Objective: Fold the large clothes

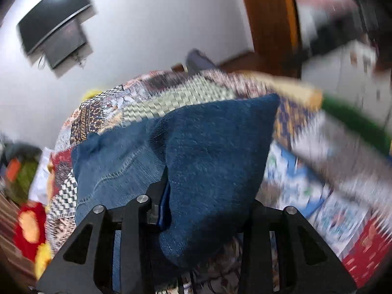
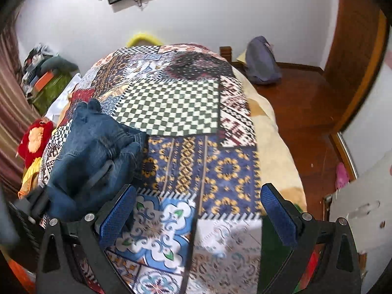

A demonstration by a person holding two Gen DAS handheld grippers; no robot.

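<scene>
Left gripper [image 1: 196, 210], angled down, pinches bunched blue jeans [image 1: 208, 147] over the patchwork bedspread [image 2: 171, 112]; right gripper [image 2: 198, 210], spread and empty, tilts down to their right.

The left tool [image 1: 203, 210] pointed steeply downward, its fingers clamped on folded blue cloth. The right tool [image 2: 198, 210] also tilted downward, fingers spread wide and empty.

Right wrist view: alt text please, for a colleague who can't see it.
The right claw hangs open and empty above a patchwork bedspread. Bunched blue jeans sit at left, gripped by the left claw; a wooden floor lies to the right.
</scene>
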